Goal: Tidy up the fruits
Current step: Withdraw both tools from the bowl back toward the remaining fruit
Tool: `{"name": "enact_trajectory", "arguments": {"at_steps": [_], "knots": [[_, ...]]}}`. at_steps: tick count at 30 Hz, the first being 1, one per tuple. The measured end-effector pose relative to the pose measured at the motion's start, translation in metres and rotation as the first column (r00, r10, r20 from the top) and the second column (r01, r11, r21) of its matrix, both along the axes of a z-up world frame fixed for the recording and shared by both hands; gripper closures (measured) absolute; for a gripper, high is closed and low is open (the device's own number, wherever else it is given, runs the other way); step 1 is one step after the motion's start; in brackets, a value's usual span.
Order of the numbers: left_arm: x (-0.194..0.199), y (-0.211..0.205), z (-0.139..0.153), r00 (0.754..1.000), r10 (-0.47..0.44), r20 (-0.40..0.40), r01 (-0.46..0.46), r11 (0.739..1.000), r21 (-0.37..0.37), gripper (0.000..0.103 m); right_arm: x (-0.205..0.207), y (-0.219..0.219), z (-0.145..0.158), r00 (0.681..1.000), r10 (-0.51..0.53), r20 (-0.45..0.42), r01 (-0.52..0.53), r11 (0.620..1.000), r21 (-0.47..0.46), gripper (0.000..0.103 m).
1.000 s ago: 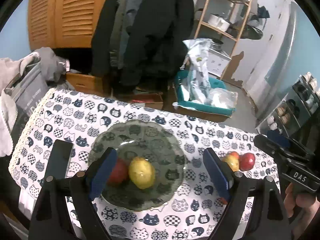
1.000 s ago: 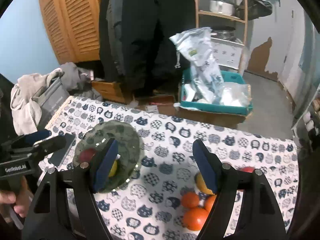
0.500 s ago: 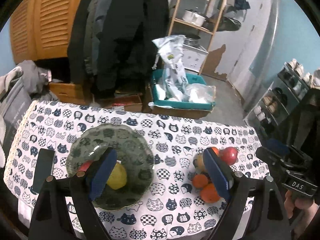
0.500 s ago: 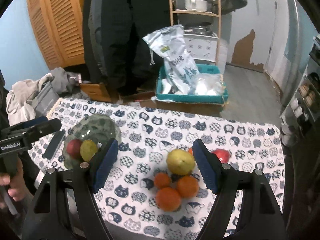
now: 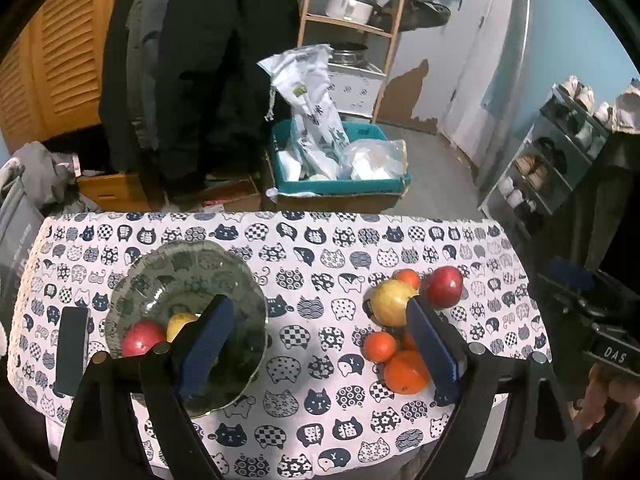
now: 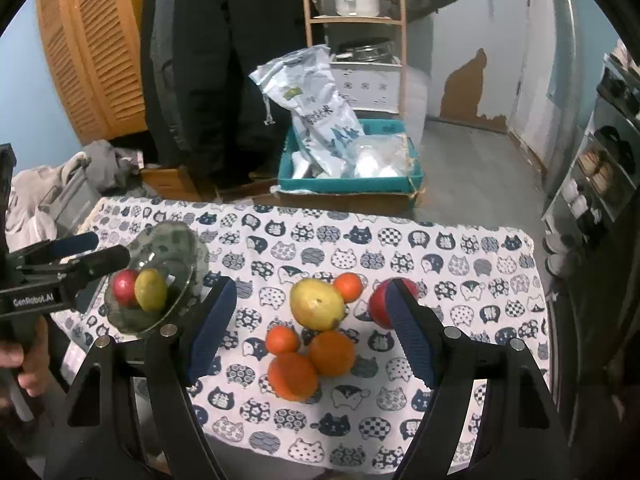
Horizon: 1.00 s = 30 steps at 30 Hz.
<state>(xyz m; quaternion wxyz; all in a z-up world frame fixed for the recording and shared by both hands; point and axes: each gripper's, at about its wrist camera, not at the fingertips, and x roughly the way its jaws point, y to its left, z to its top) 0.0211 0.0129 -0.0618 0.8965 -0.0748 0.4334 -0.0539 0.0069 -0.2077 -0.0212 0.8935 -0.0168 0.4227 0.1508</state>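
Left tool (image 5: pixel 318 350) jaws wide apart, nothing between. Right tool (image 6: pixel 310 330) same, jaws spread, nothing gripped.

Left gripper (image 6: pixel 60 264) body: read "GenRobot.AI", white on black, seen in the right wrist view.
Right gripper (image 5: pixel 592 312) body: read "DAS", white on black, seen in the left wrist view.
White bag (image 6: pixel 316 112) in the teal bin: print too small to read.

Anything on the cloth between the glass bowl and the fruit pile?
Nothing: only bare cat-print tablecloth between glass bowl and fruit pile, clearest in the right wrist view.
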Motion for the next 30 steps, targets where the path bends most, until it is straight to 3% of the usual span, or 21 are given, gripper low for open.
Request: {"name": "enact_trajectory", "arguments": {"at_steps": [6,12,30], "knots": [[0.001,-0.019,-0.010,1.000,-0.021,-0.018,0.022,1.000,0.017,0.014,0.003,-0.013,-0.009,0.999,-0.031,-0.022,0.031,0.999,-0.006,0.025],[0.010,-0.047,-0.042,0.994,-0.055,-0.097,0.059,0.997,0.039,0.012,0.009,-0.022,-0.035,0.994,-0.065,-0.085,0.063,0.997,-0.036,0.025],[0.025,-0.098,-0.126,0.947,-0.080,-0.310,0.097,0.994,0.040,0.012,0.017,-0.062,-0.117,0.943,-0.174,-0.285,0.157,0.984,-0.080,0.025]]}}
